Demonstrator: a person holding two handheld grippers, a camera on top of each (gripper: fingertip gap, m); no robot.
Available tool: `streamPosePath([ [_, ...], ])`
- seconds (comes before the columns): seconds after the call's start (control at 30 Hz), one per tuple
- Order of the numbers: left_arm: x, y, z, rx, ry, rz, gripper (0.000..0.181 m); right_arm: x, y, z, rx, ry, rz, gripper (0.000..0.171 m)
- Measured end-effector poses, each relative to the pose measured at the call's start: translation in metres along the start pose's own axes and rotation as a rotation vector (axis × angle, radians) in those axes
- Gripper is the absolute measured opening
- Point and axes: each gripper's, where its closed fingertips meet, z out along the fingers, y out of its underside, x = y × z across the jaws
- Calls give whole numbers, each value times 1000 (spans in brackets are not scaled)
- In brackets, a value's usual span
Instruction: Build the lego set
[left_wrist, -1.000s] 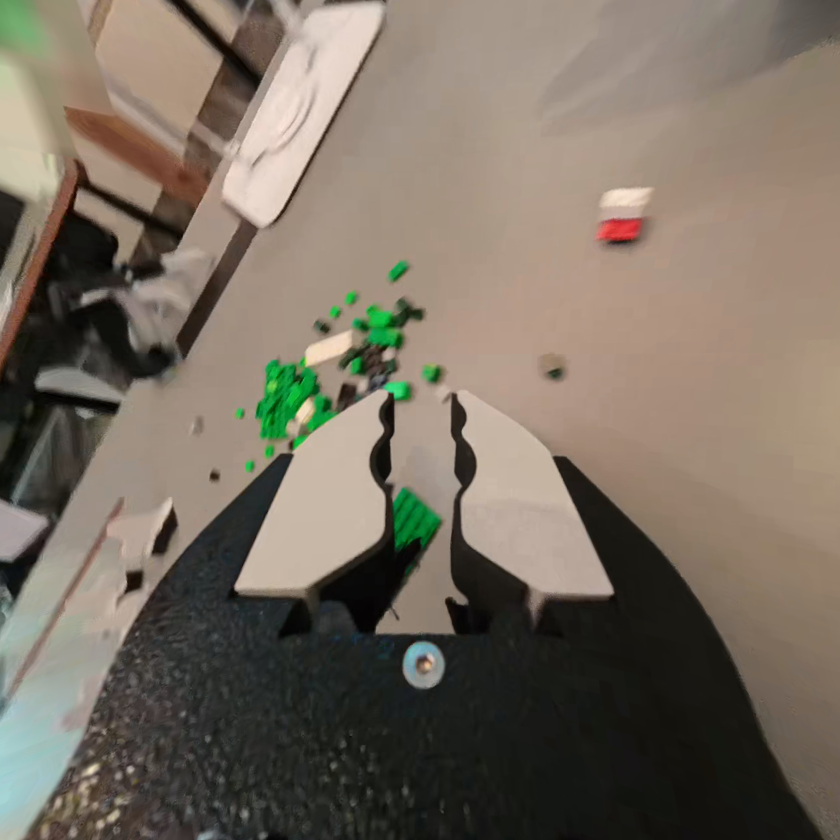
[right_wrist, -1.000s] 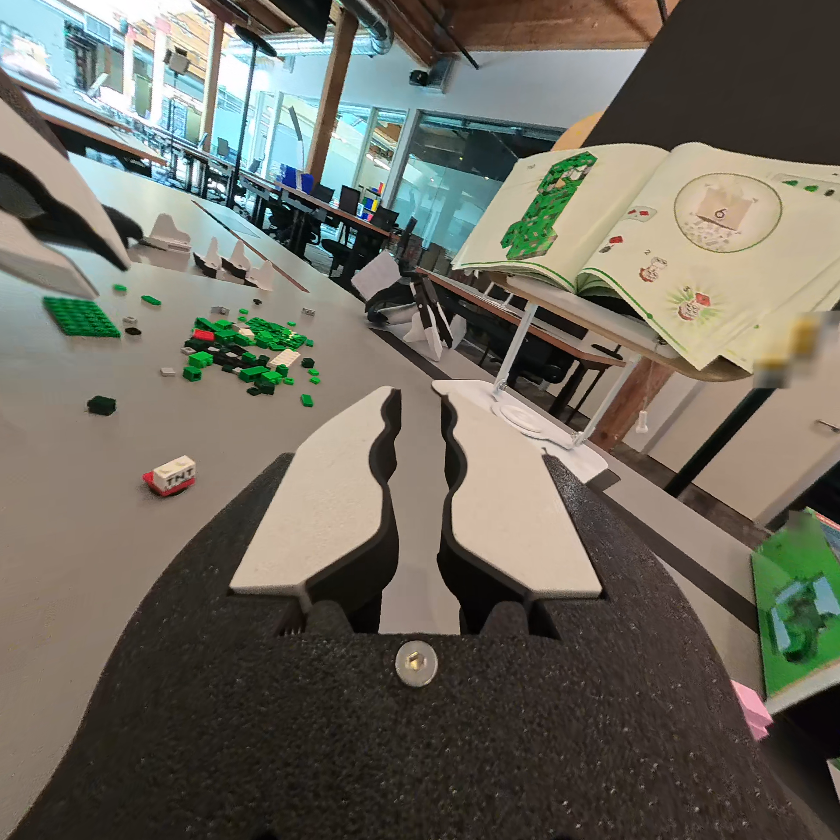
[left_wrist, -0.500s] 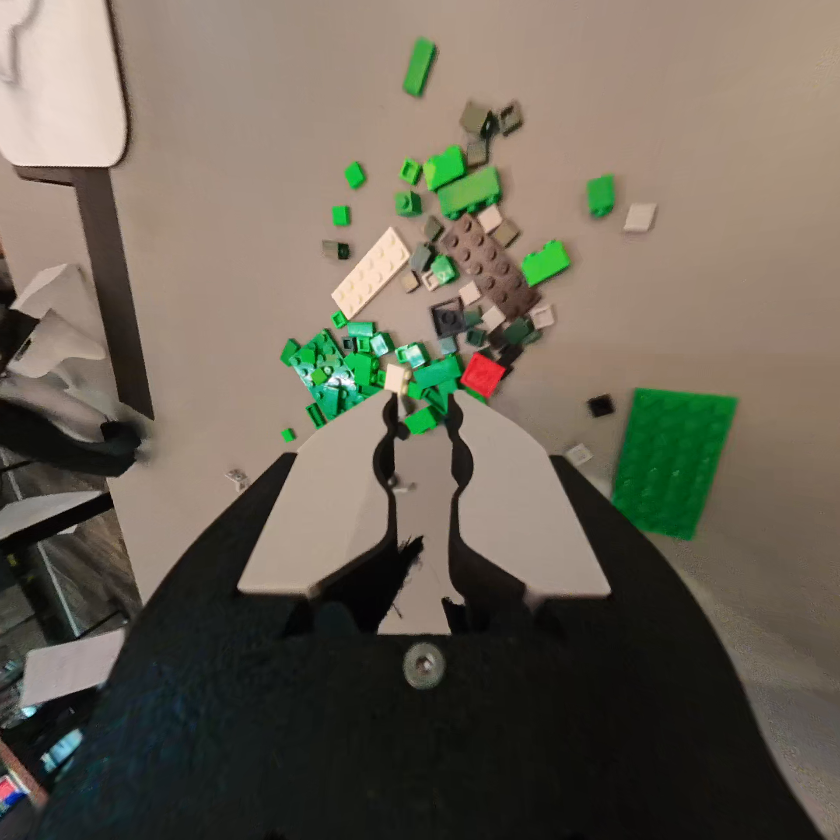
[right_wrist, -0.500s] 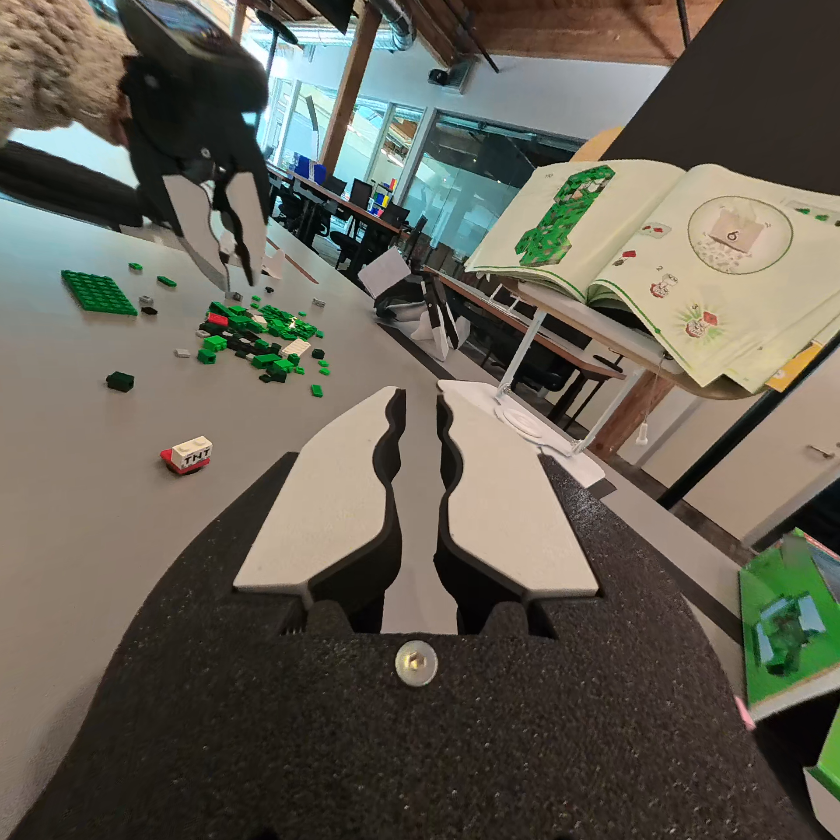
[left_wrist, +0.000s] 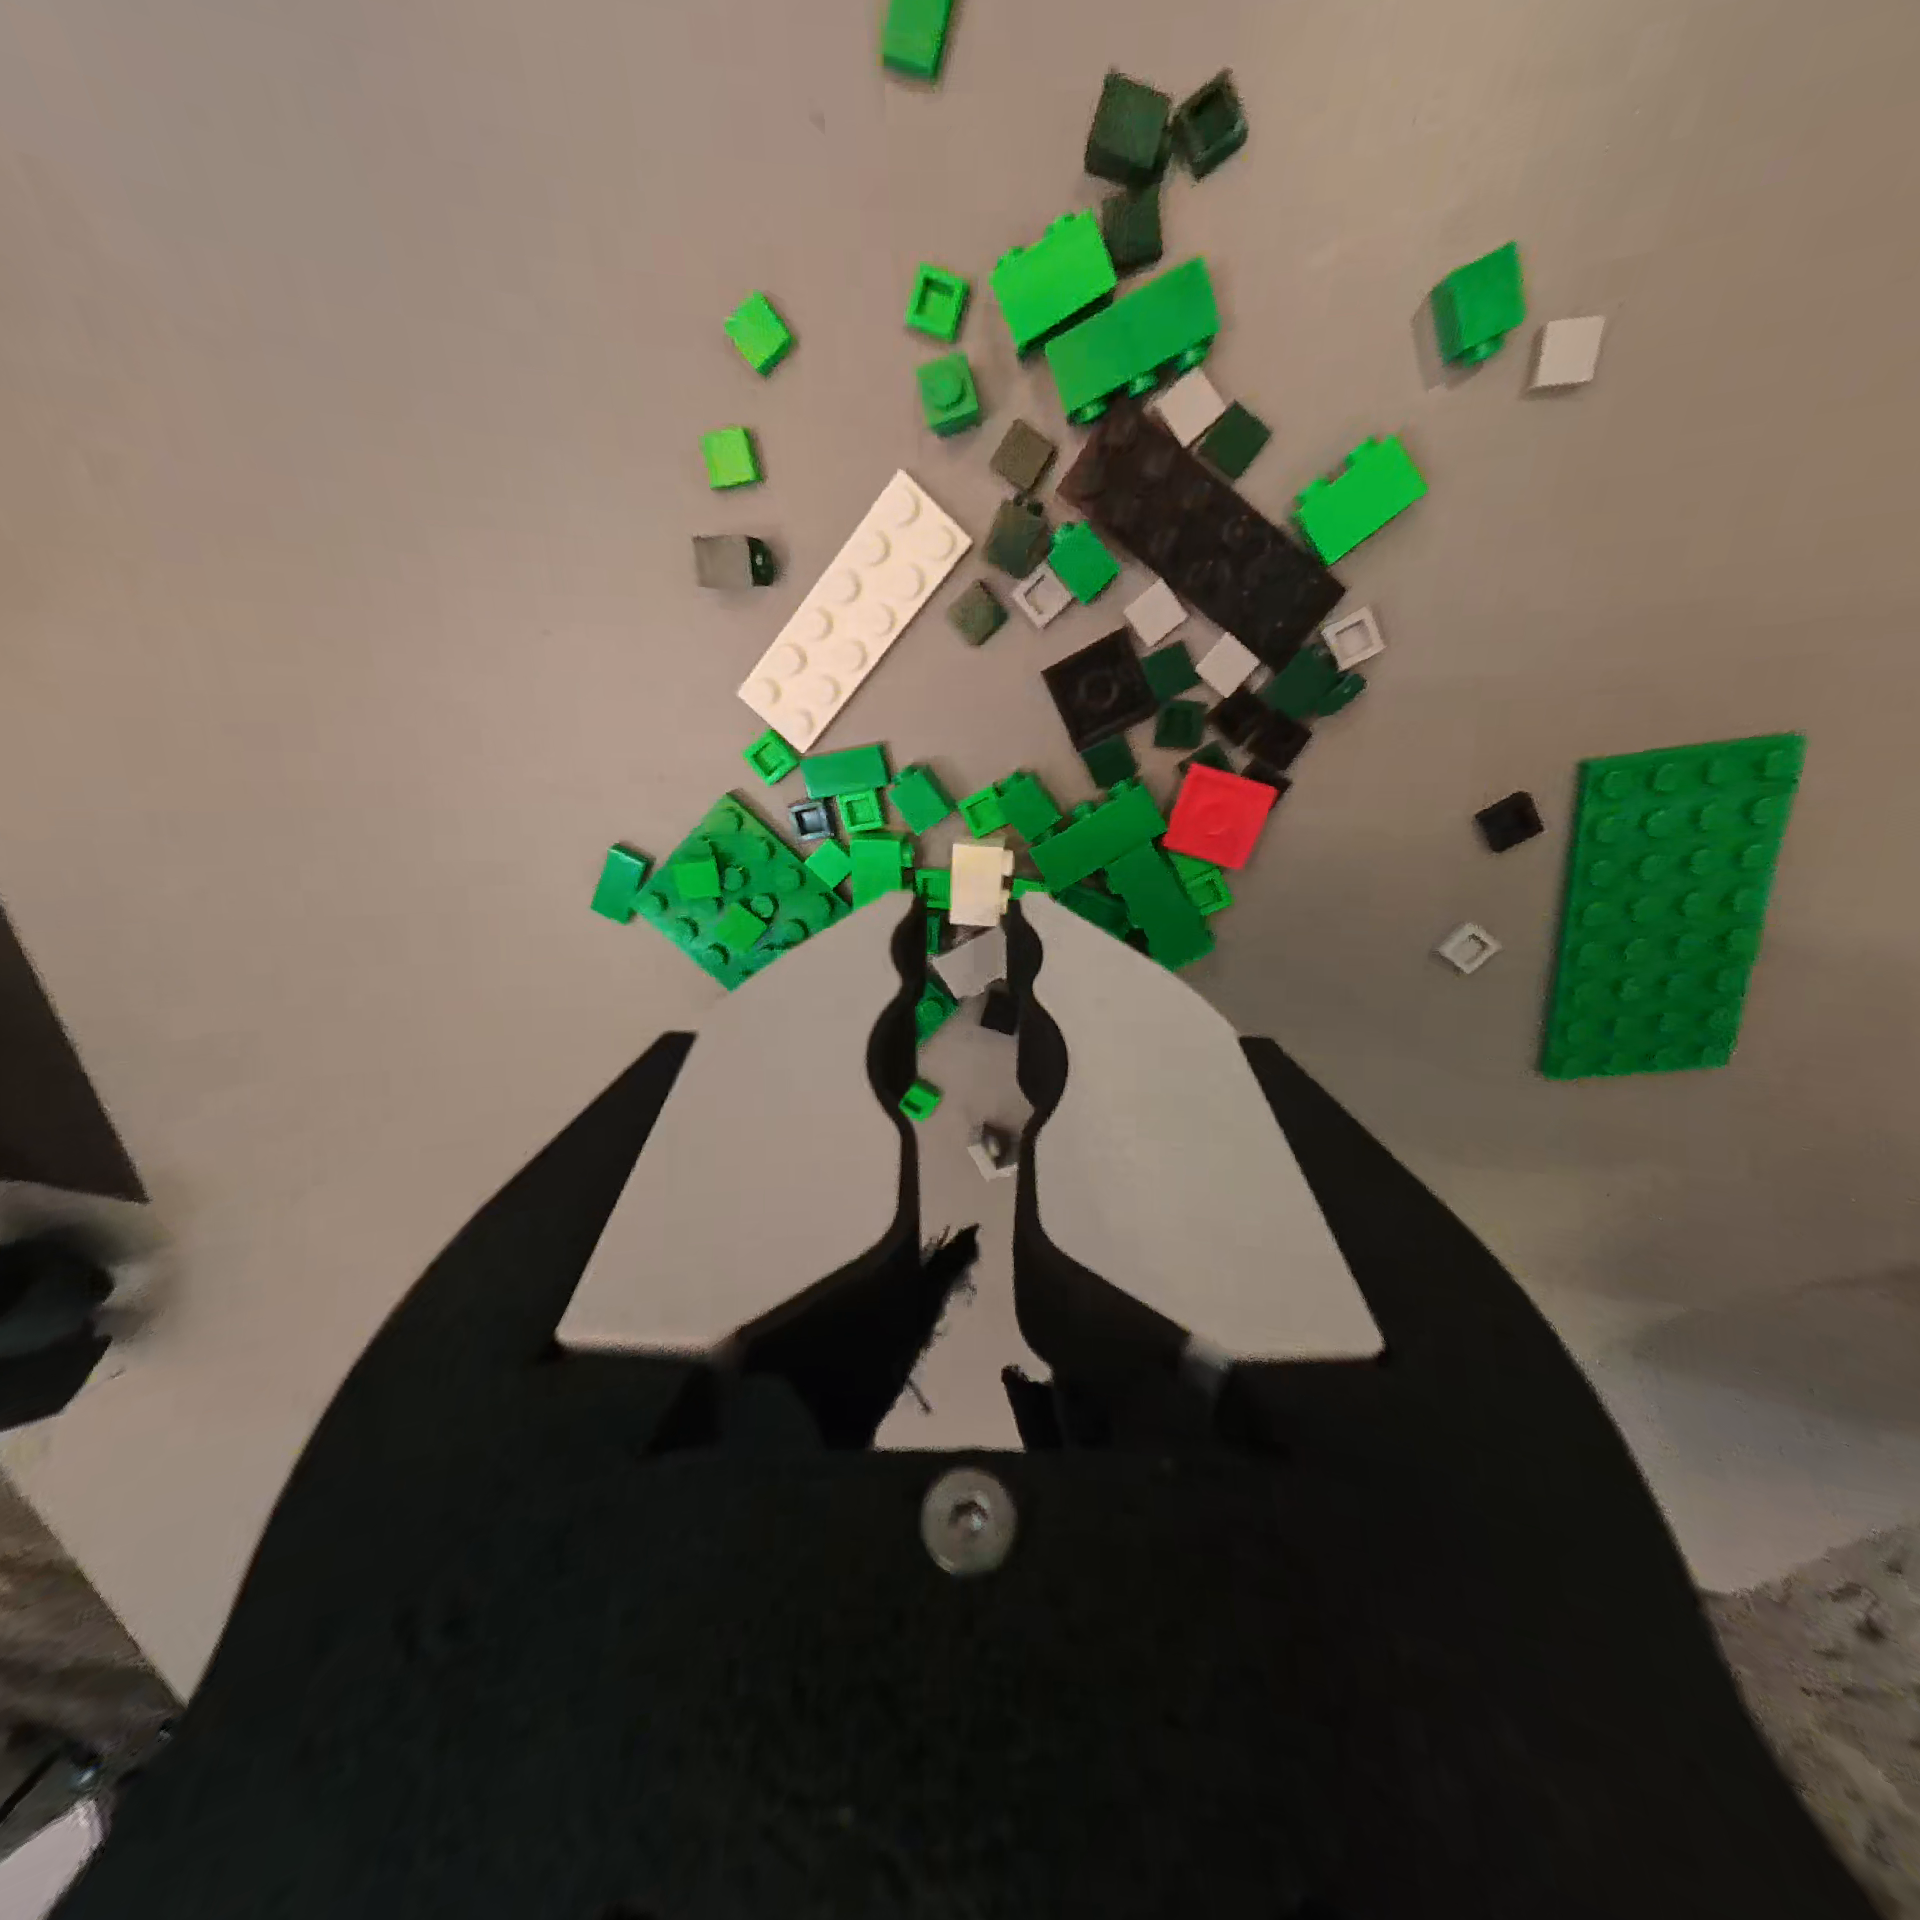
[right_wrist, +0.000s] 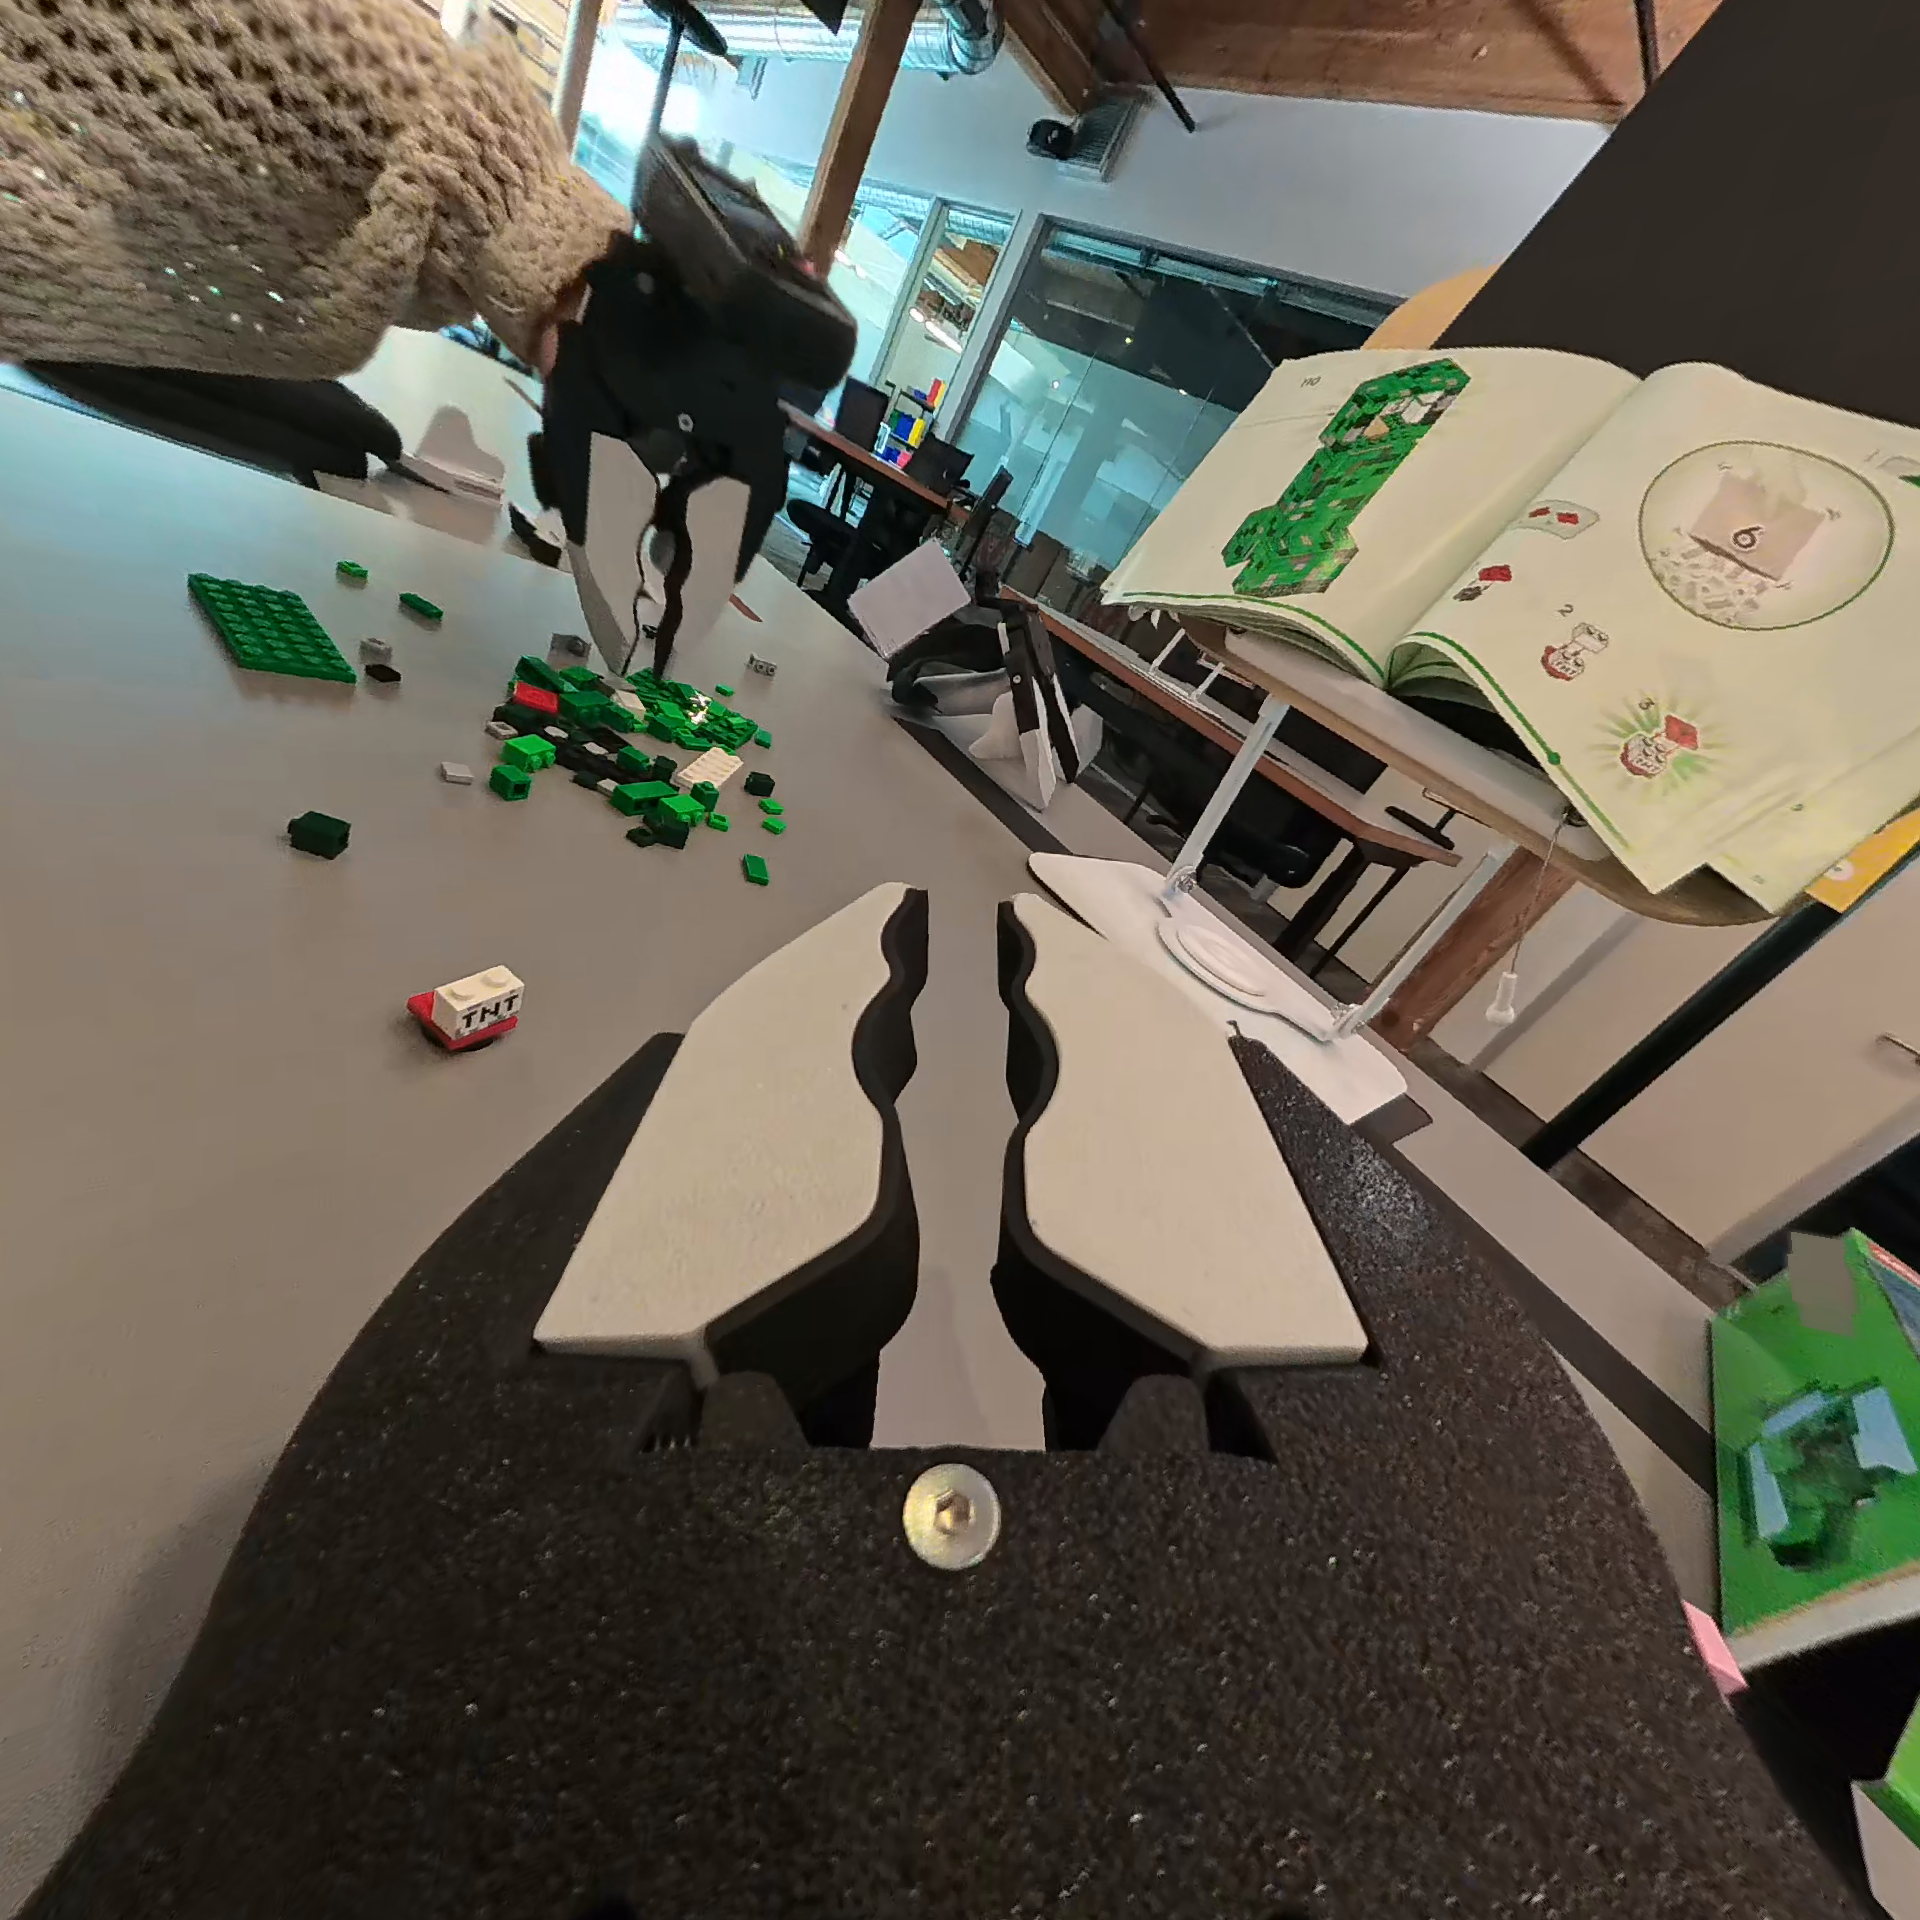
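- Bricks lie in a loose pile (left_wrist: 1039, 644) on the grey worktop (left_wrist: 364, 520), mostly green, with some black, grey and white ones.
- The left claw (left_wrist: 966, 909) points down at the near edge of the pile, with its tips right above the bricks.
- Its two sides are spread a little, with a thin gap between them, and nothing is pinched in it.
- A small cream brick (left_wrist: 979, 881) sits right at the tips, just past the gap and lined up with it. It looks a bit longer along the way the claw points.
- A red square tile (left_wrist: 1221, 816) lies just to the right of the tips, and a green square plate (left_wrist: 738, 899) lies just to the left.
- A long white plate (left_wrist: 857, 608) is farther ahead and a bit left, lying on a slant.
- A big green baseplate (left_wrist: 1673, 904) lies flat, well off to the right.
- The right claw (right_wrist: 961, 909) is low over bare worktop, far from the pile. Its sides are also a little apart and it holds nothing.
- A small red and white block (right_wrist: 470, 1006) sits to its left, near it.
- An open instruction book (right_wrist: 1507, 582) rests on a stand to its right.
- My guess is the left claw is much nearer, so it should do the picking. It needs to go a bit forward and down so the cream brick is in the gap, then squeeze.
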Motion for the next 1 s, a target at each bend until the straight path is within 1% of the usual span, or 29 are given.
streamPosePath([
  [0.1,2,5,9,-53,58,28,12,0,0,-2,0,2,8,12],
  [0.23,0,11,13,-129,70,81,13,1,0,-4,-1,7,12,12],
  [0.33,-2,14,15,-158,74,109,9,-1,1,-3,-10,2,-2,12],
  [0.47,-1,11,15,-142,67,120,11,-3,4,-2,-34,6,-34,12],
  [0.57,-2,12,15,-138,30,129,13,-5,5,0,-45,-4,-49,12],
  [0.63,-3,11,15,-121,9,108,18,-6,5,0,-48,-5,-51,12],
  [0.73,-2,8,16,-67,17,61,21,-4,5,0,-46,3,-39,12],
  [0.8,-3,7,16,-51,21,47,17,-3,5,0,-43,6,-33,12],
  [0.87,-2,6,16,-44,32,37,16,-4,5,0,-46,3,-38,12],
  [0.9,-2,5,15,-40,33,30,11,-4,6,0,-49,0,-44,12],
  [0.93,-5,4,13,-33,18,22,11,-6,6,1,-51,-3,-52,12],
  [0.97,-9,0,10,-8,-7,12,11,-6,6,1,-53,-4,-62,12],
  [1.0,-11,-10,6,52,-28,-6,11,-7,5,1,-51,-3,-76,12],
])
